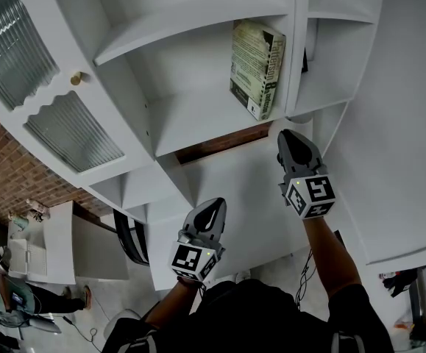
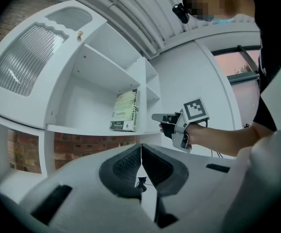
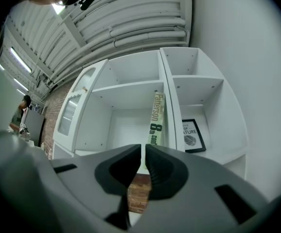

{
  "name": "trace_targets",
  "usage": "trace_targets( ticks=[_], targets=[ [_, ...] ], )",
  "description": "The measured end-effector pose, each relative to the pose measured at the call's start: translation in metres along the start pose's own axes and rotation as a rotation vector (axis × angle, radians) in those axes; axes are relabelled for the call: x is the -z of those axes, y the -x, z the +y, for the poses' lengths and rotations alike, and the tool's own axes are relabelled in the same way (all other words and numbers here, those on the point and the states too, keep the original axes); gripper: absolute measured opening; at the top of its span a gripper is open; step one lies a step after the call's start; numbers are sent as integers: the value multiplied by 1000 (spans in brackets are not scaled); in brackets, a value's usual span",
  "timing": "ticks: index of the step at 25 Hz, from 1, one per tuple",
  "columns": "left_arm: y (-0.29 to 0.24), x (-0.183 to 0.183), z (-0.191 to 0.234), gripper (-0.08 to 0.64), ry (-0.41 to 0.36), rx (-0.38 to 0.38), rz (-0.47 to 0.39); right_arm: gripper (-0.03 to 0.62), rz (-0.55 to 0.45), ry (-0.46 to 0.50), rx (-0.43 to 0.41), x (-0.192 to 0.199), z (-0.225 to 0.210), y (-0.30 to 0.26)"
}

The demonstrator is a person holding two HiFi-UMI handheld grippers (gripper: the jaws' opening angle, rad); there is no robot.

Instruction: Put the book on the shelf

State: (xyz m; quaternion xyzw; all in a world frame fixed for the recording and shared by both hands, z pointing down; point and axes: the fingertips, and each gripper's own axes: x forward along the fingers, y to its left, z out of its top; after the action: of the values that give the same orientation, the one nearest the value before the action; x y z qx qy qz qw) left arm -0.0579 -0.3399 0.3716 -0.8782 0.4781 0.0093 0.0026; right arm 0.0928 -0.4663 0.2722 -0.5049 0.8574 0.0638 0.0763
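Note:
The book (image 1: 257, 68), pale green with a dark spine label, stands upright on the white shelf (image 1: 198, 116), against the right divider. It also shows in the left gripper view (image 2: 125, 110) and, spine on, in the right gripper view (image 3: 156, 120). My right gripper (image 1: 290, 134) hovers just in front of the shelf's edge, below the book and apart from it, jaws shut with nothing between them (image 3: 144, 149). My left gripper (image 1: 214, 204) hangs lower and further back, shut and empty (image 2: 141, 147). From the left gripper view the right gripper (image 2: 155, 116) points at the shelf.
A cabinet door (image 1: 73, 131) with ribbed glass stands swung open at the left. A framed picture (image 3: 193, 136) leans in the narrow right compartment. Brick wall (image 1: 6, 175) shows behind the unit. A person (image 1: 21, 296) is on the floor far left.

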Motion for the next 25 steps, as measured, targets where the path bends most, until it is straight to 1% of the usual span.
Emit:
trace_targets(
  ticks=[5,11,17,25],
  targets=[
    [-1,1,-10,18,-4,3,3,46,12,14,-37,8,15,25],
    [-7,-3,-27,18,-34,27,-21,44,32,-13,-53,21,24,55],
    [-10,-3,-37,19,-49,31,8,44,32,-38,-63,27,33,82],
    [-22,-9,-49,18,-60,46,-16,41,66,-30,-98,42,46,107]
  ],
)
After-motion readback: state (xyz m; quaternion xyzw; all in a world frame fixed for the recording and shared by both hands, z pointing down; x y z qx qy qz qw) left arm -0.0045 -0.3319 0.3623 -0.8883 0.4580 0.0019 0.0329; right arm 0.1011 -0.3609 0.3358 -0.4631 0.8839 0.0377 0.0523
